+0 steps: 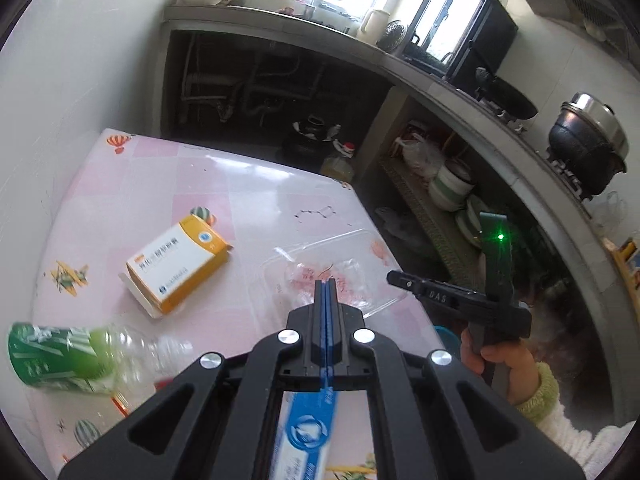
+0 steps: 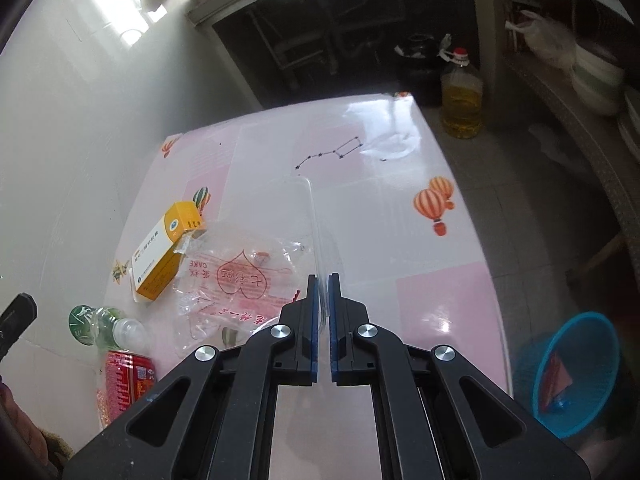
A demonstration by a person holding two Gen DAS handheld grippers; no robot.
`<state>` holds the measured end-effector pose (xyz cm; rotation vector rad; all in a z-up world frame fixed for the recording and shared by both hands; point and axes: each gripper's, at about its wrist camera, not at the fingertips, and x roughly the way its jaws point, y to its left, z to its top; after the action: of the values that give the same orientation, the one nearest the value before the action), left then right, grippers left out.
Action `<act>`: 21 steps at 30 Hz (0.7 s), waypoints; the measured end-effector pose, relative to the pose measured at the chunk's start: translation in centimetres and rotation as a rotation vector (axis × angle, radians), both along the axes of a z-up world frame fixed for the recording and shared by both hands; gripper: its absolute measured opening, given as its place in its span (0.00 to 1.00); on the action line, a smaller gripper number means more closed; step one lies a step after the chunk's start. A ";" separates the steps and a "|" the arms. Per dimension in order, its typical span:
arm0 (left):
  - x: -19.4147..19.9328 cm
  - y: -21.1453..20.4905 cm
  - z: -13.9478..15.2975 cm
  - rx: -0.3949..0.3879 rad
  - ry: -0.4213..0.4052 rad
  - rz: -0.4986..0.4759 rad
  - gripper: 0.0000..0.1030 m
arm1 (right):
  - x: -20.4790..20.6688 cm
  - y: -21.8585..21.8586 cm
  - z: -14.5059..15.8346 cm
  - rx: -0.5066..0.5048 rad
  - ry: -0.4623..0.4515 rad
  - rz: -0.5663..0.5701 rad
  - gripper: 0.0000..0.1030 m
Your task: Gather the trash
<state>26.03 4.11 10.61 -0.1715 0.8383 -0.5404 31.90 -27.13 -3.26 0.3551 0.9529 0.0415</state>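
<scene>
On the pink table lie a clear plastic cake container (image 1: 332, 272) (image 2: 256, 276), an orange and white medicine box (image 1: 178, 266) (image 2: 166, 254), a green-labelled plastic bottle (image 1: 76, 354) (image 2: 102, 326) and a red can (image 2: 124, 380). My left gripper (image 1: 327, 282) is shut and empty above the container's near edge; a blue and white toothpaste box (image 1: 308, 432) lies beneath its frame. My right gripper (image 2: 323, 278) is shut on the container's thin upright clear edge (image 2: 320, 232). In the left wrist view it (image 1: 394, 276) is seen from the side to the right.
A blue mesh waste basket (image 2: 568, 376) with a red scrap inside stands on the floor right of the table. A white wall borders the table's left. A kitchen counter (image 1: 400, 64) with pots, an oil bottle (image 2: 460, 96) and shelves of bowls lie beyond.
</scene>
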 end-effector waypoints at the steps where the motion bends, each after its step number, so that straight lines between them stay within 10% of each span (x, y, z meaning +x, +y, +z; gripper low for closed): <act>1: -1.0 0.1 0.3 -0.013 -0.005 -0.008 0.00 | -1.0 -0.8 0.4 0.010 -0.010 -0.006 0.03; 11: -8.9 -1.5 -0.4 -0.086 0.020 -0.196 0.00 | -14.7 -5.6 0.9 0.135 0.049 0.007 0.03; 21: -13.5 -7.0 -8.8 -0.055 0.242 -0.313 0.38 | -21.0 -3.7 -3.8 0.156 0.138 -0.125 0.03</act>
<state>12.58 -2.94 1.85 -0.1582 1.0955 -0.8488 10.85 -30.85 -7.02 0.5668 1.0649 -0.0233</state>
